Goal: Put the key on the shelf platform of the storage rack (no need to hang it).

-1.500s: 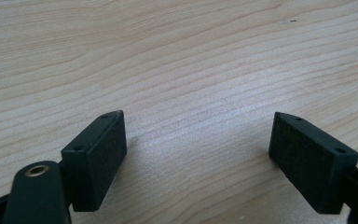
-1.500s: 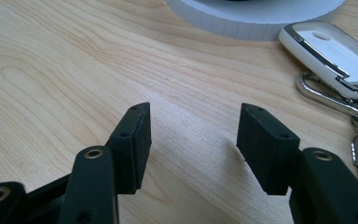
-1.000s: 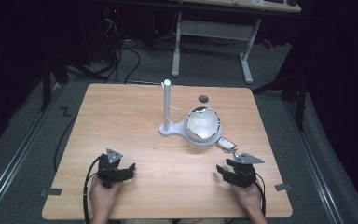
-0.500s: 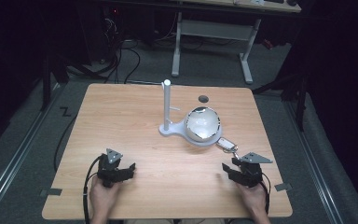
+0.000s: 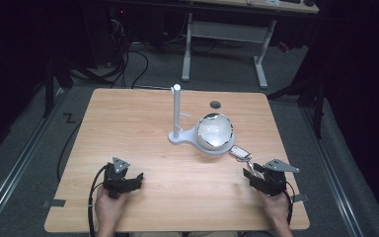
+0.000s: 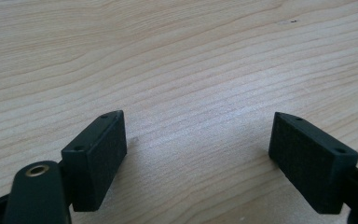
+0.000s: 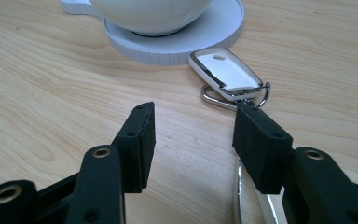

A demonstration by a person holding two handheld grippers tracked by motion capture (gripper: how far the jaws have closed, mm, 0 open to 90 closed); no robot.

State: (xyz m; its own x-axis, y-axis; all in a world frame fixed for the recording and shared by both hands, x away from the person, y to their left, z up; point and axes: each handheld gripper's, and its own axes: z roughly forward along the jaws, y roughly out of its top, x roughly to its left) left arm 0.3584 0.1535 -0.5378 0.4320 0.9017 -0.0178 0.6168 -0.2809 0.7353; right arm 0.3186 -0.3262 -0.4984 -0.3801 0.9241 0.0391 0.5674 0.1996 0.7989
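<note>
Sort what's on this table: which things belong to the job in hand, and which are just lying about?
In the job:
- key fob with its metal ring, just ahead of the right gripper, whose open fingers have just been closing slightly with nothing between them
- white stand with its post and the bowl, touching the fob

Lying about:
- small dark disc behind the bowl
- left gripper, open over bare table

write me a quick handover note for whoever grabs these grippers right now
Left gripper: open, empty, resting low at the near left of the table.
Right gripper: open, its fingers have just been closing a little, nothing between them; it points at the key fob.
Key fob lies flat with its metal ring, touching the white stand that carries the bowl.
Done: approach only. Left: probably grasping the fob.
</note>
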